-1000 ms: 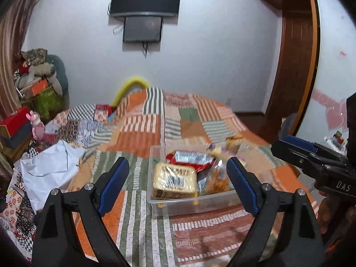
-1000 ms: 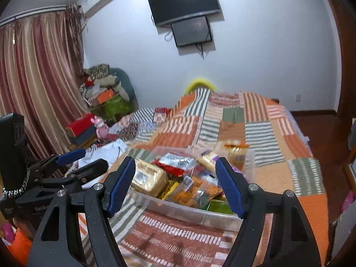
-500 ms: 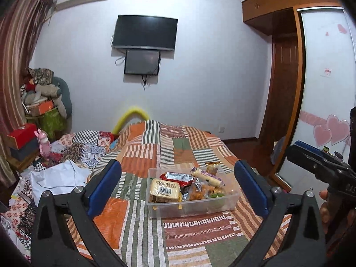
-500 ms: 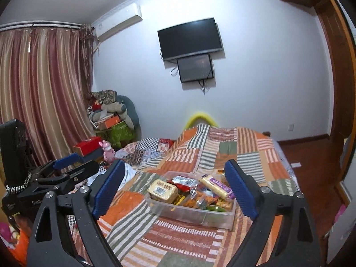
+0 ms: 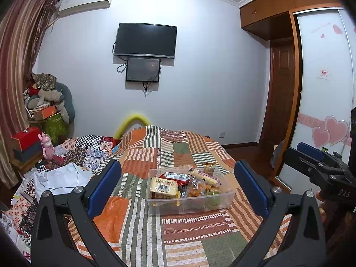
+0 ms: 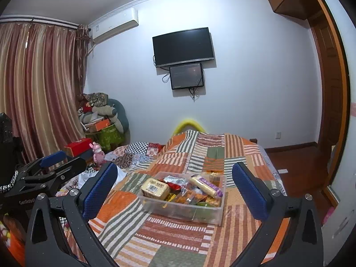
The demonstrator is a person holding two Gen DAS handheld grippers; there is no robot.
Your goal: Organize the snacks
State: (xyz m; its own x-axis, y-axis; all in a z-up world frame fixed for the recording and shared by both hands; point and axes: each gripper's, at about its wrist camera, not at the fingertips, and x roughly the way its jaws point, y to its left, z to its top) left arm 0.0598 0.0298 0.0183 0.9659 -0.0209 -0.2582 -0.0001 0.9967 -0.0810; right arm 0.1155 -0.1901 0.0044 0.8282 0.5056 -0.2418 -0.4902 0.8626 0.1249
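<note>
Snacks (image 5: 184, 183) fill a clear plastic bin (image 5: 222, 202) that sits on the patchwork quilt (image 5: 142, 229) of a bed, and every place below is given from that bin. Inside it, at the near left corner, lies a pale yellow packet with a barcode (image 5: 163, 187); behind that is a red and silver wrapper (image 5: 175, 175), and toward the far right a long cream bar with a purple label (image 6: 205, 185) leans across the other packs. Orange crisp-like bags (image 6: 189, 197) and something green (image 5: 212, 200) fill the near right part.

The left gripper (image 5: 178, 189) hangs over the quilt on the near side of the bin, its blue-padded jaws spread wide with nothing between them, apart from the bin. The right gripper (image 6: 174, 190) is also on the near side, jaws likewise spread wide and empty, clear of the bin's rim.

Left of the bin, crumpled white paper (image 5: 60, 178) lies on the bedding, and farther left stands a pink rabbit figure (image 5: 47, 148) beside a red box (image 5: 25, 136). Far beyond the bin, a dark television (image 5: 145, 40) hangs on the wall above a smaller screen (image 5: 142, 69). Well to the right of the bin is a wardrobe door with pink hearts (image 5: 329, 131).
</note>
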